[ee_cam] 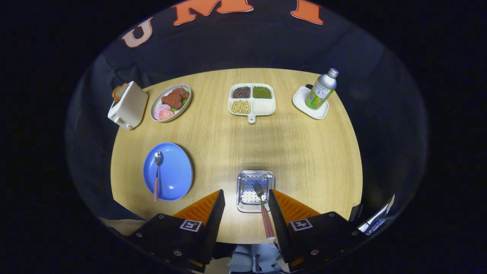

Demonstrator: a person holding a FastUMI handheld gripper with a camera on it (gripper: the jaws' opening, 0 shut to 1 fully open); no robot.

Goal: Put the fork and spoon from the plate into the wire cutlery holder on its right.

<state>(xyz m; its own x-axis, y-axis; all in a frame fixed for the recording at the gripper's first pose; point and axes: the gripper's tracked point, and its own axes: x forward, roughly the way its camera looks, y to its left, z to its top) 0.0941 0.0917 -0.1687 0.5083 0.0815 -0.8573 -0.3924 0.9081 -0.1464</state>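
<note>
Fork (261,201) tines-down in holder (254,190), handle leaning on one finger; fingers (283,207) wide, gripping nothing. Spoon (157,173) on plate (171,173), on bench (296,152). Back off without snagging handle.

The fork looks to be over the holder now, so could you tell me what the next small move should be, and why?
Probably draw the gripper back and swing toward the blue plate. Its fingers are spread; the fork leans by one finger with its tines in the cutlery holder, while the spoon lies on the plate.

Gripper (246,199) open; fork (263,207) over holder (254,182).
</note>
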